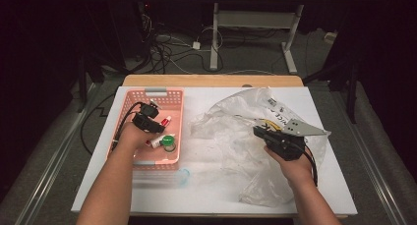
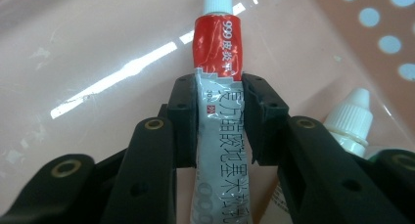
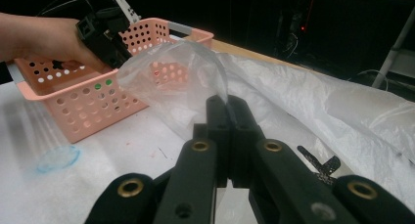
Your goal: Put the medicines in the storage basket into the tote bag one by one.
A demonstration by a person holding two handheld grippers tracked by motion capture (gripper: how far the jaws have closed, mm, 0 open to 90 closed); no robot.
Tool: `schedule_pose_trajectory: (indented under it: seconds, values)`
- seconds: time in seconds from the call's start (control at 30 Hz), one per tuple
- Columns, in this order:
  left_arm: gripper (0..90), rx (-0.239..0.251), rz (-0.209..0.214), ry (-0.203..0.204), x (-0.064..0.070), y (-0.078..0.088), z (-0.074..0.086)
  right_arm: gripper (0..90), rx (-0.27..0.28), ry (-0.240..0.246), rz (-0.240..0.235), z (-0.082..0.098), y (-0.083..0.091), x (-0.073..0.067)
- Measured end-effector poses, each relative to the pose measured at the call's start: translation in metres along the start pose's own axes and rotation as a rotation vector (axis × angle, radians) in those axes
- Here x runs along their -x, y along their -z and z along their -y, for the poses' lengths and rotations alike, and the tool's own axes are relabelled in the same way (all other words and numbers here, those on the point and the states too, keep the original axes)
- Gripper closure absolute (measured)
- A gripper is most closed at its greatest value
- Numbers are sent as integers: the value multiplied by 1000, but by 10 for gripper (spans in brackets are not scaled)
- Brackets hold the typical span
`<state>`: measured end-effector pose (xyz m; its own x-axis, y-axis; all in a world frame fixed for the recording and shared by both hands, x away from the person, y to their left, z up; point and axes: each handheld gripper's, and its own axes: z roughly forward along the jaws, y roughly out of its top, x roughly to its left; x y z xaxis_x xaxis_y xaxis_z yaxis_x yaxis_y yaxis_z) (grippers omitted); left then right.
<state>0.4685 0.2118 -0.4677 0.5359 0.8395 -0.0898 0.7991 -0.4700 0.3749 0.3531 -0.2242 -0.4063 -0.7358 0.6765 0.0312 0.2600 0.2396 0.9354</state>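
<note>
A red-and-white ointment tube (image 2: pixel 218 43) lies in the pink perforated basket (image 1: pixel 147 93) at the table's left. My left gripper (image 2: pixel 219 87) reaches down into the basket (image 2: pixel 98 38), and its pads press on both sides of the tube, just below the red band. In the high view the left gripper (image 1: pixel 150 123) is over the basket's middle, and the tube's red end (image 1: pixel 165 121) pokes out to its right. At the table's right, my right gripper (image 3: pixel 227 104) is shut on a fold of the clear plastic bag (image 3: pixel 293 97). The crumpled bag (image 1: pixel 236 126) spreads beside the right gripper (image 1: pixel 258 131).
A white bottle with a green cap (image 1: pixel 167 140) lies in the basket near the tube, and a white ribbed cap (image 2: pixel 350 119) is close to my left jaw. A pale blue ring (image 1: pixel 183 176) lies on the white tabletop in front of the basket. Cables and desk legs are beyond the far edge.
</note>
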Motion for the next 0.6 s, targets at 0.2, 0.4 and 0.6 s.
schedule_pose_trajectory:
  seconds: [0.2, 0.4, 0.6]
  values:
    - [678, 4, -8, 18, 1, 0, 0, 900, -2, 4, -2, 0, 0, 0]
    - [681, 27, 4, 20, 1, 1, 2, 900, 0, 5, -2, 0, 0, 0]
    - [682, 44, 17, 37, 0, 5, 3, 900, 2, 1, 2, 0, 1, 1]
